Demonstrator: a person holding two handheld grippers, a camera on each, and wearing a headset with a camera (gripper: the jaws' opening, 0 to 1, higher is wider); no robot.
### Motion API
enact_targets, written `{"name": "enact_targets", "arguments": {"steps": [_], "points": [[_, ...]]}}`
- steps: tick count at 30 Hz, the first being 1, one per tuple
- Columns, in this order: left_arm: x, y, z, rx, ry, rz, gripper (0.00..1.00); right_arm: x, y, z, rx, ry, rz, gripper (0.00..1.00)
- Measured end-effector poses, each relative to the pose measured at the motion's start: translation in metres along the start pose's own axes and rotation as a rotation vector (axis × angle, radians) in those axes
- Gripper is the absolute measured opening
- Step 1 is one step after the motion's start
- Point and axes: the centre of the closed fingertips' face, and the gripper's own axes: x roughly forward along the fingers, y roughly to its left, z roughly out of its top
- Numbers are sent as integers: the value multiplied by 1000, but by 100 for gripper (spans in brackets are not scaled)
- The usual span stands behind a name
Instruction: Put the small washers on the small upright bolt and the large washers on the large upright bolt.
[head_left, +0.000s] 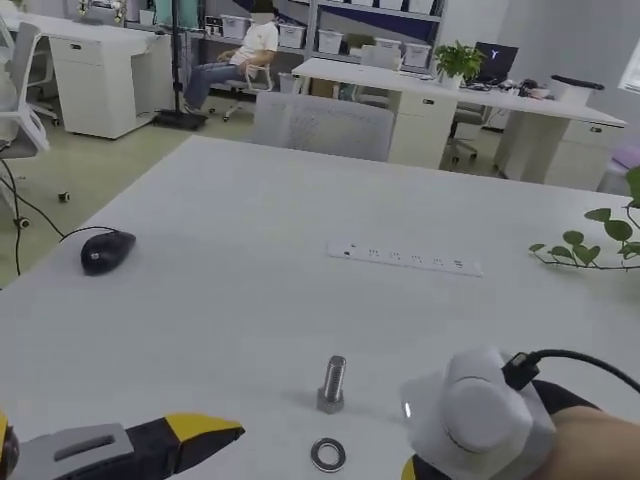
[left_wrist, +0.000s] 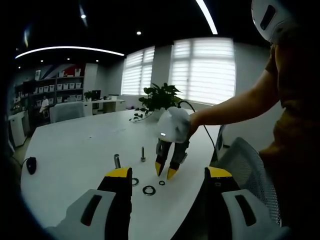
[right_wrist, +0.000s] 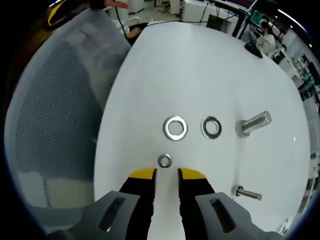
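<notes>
1. One small washer (right_wrist: 164, 160) lies flat just ahead of my right gripper (right_wrist: 166, 175), jaws slightly parted and empty, lined up to pinch it.
2. Left gripper (left_wrist: 168, 172) hangs wide open, empty, off to the side.
3. Two large washers (right_wrist: 175, 127) lie beyond, beside the large bolt (right_wrist: 255, 123); small bolt (right_wrist: 247, 193) stands apart, both bare.

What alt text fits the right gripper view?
Right gripper, jaws open, points down at a small washer on the white table. Beyond lie two large washers, with the large bolt and small bolt to the right.
</notes>
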Motion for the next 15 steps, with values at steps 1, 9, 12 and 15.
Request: {"name": "enact_targets", "arguments": {"steps": [1, 9, 12, 15], "points": [[0, 0, 0, 0, 0, 2, 58, 2, 0, 2, 0, -3, 3, 18], [-3, 1, -2, -8, -3, 12, 58, 12, 3, 3, 10, 2, 18, 19], [-3, 2, -2, -9, -3, 16, 58, 13, 3, 3, 15, 1, 21, 19], [-2, 2, -1, -7, -9, 15, 58, 13, 3, 3, 17, -3, 22, 19]]}}
